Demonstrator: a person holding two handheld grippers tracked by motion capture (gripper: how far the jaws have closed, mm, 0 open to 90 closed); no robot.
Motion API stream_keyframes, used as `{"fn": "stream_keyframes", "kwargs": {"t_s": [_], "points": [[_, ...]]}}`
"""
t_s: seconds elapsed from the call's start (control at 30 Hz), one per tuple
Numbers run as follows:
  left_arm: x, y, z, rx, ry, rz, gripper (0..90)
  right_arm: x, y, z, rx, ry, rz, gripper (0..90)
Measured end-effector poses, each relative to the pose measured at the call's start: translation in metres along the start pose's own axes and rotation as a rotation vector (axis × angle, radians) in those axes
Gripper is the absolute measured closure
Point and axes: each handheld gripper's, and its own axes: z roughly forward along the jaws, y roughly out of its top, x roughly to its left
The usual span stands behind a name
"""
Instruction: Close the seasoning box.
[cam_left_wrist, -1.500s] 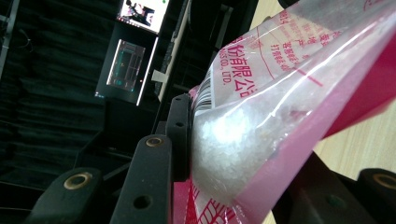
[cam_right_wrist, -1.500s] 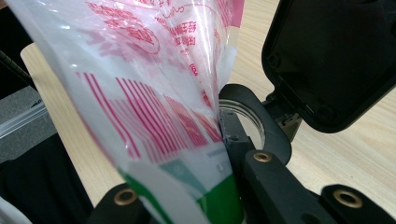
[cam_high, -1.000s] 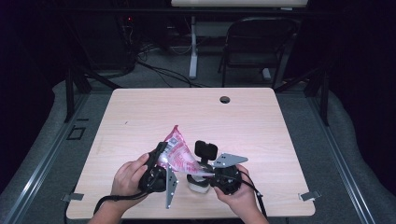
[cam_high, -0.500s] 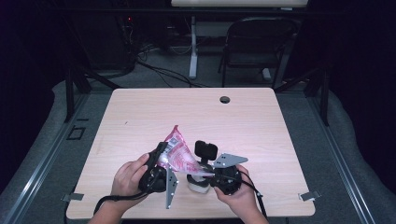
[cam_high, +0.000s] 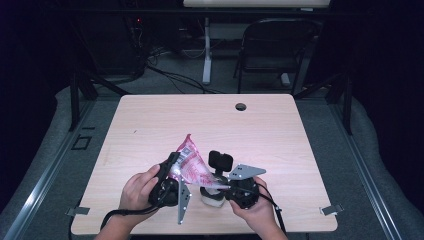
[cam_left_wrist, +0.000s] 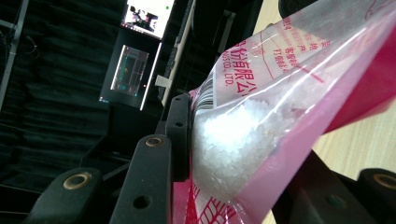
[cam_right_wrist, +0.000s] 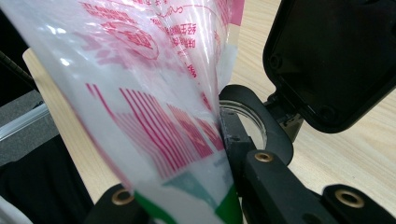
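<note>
Pink-printed plastic bag (cam_high: 192, 167) of white granules hung tilted between both tongs, left tongs (cam_high: 172, 172) clamping its upper side, right tongs (cam_high: 223, 188) pinching its lower corner, seemingly over a small jar (cam_high: 212, 197).

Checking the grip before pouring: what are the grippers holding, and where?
Both hold the bag: left gripper on its crystal-filled end, right gripper on its flat printed end.
</note>
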Motion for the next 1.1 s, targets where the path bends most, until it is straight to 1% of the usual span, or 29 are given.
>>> {"fn": "stream_keyframes", "kwargs": {"t_s": [0.57,0.63,1.0,1.1], "points": [[-0.0007,0.0006,0.0,-0.005,-0.005,-0.007,69.9,-0.0002,-0.0008,0.0005,-0.005,0.0,0.007,88.5],[0.0001,0.0009,-0.0001,-0.008,-0.001,-0.002,69.9,-0.0001,-0.0008,0.0004,-0.006,0.001,0.006,88.6],[0.0005,0.0016,-0.0009,-0.005,-0.003,0.0,69.9,-0.0001,-0.0008,0.0001,-0.007,0.0,0.006,88.5],[0.0006,0.0018,-0.0009,-0.01,0.001,0.0,69.9,-0.0001,-0.0009,0.0,-0.007,0.001,0.006,88.5]]}}
